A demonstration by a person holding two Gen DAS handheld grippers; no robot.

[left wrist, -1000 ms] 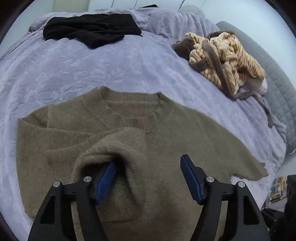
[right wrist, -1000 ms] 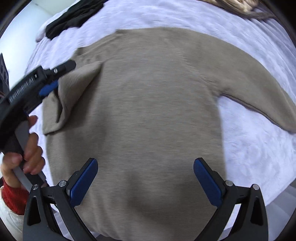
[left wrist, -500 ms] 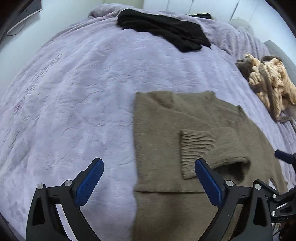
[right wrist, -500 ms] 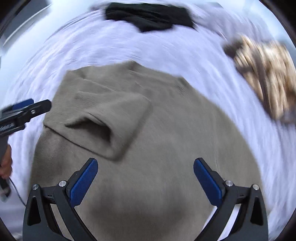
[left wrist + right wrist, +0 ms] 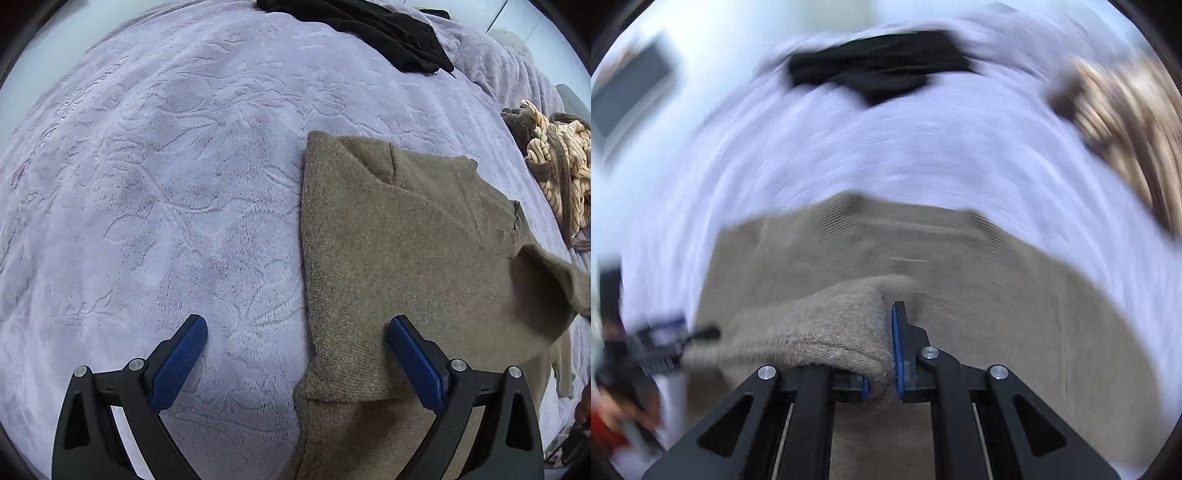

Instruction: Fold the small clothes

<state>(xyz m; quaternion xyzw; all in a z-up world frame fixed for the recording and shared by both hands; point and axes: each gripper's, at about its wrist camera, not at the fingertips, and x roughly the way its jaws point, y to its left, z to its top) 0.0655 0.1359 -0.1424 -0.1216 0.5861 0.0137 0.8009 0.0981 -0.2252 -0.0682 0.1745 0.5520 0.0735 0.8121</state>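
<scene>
An olive-brown knit sweater (image 5: 399,251) lies on a lavender blanket (image 5: 166,184), its left side folded inward. My left gripper (image 5: 295,325) is open and straddles the sweater's folded left edge, with one finger over the blanket and the other over the knit. In the blurred right wrist view, my right gripper (image 5: 886,314) has its jaws closing tight on a bunch of the sweater's sleeve (image 5: 820,325), and the pads pinch it. That lifted sleeve (image 5: 550,280) shows at the right edge of the left wrist view. The left gripper (image 5: 661,343) also appears at the far left of the right wrist view.
A black garment (image 5: 369,29) lies at the far end of the bed. A crumpled tan striped garment (image 5: 554,166) sits at the right. A person's hand with a red sleeve (image 5: 613,417) holds the left gripper. The bed's edge falls off at the right.
My left gripper let go of the folded sleeve, opened wide and moved left to the sweater's edge. My right gripper shut on the other sleeve and lifted it.
</scene>
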